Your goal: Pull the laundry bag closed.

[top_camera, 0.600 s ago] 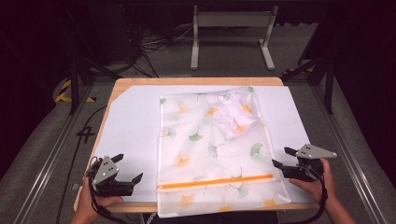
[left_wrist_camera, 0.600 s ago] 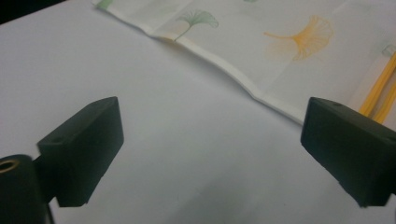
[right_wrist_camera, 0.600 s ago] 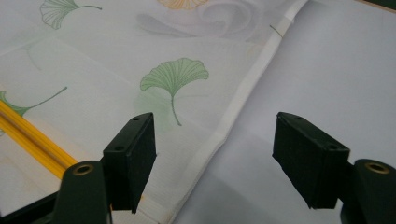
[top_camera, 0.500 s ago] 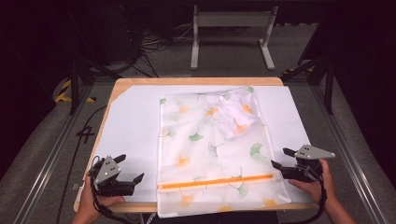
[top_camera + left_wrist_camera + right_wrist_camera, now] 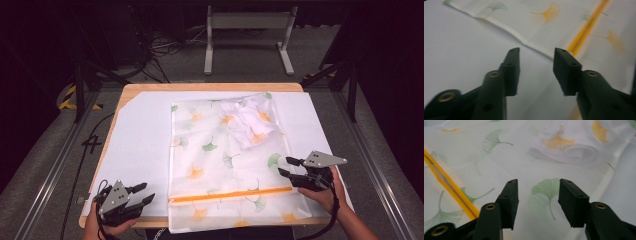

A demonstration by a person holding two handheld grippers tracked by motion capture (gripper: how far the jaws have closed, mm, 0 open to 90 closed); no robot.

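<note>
On worktop (image 5: pixel 150 95), over a white sheet (image 5: pixel 140 145): one translucent zip bag (image 5: pixel 225 165) printed with ginkgo leaves, lying flat at centre, orange zipper strip (image 5: pixel 230 195) across its near end, a crumpled white garment (image 5: pixel 247 122) inside toward the far end. Left gripper (image 5: pixel 145 192) sits off the bag's near-left corner and right gripper (image 5: pixel 284 166) at its right edge, both with jaws parted and empty; judged step is the approach, next calling for each to close on a bag edge. Left gripper view adds the zipper's end (image 5: pixel 584 32) just ahead, right gripper view a green leaf (image 5: pixel 547 188) between its jaws.
</note>
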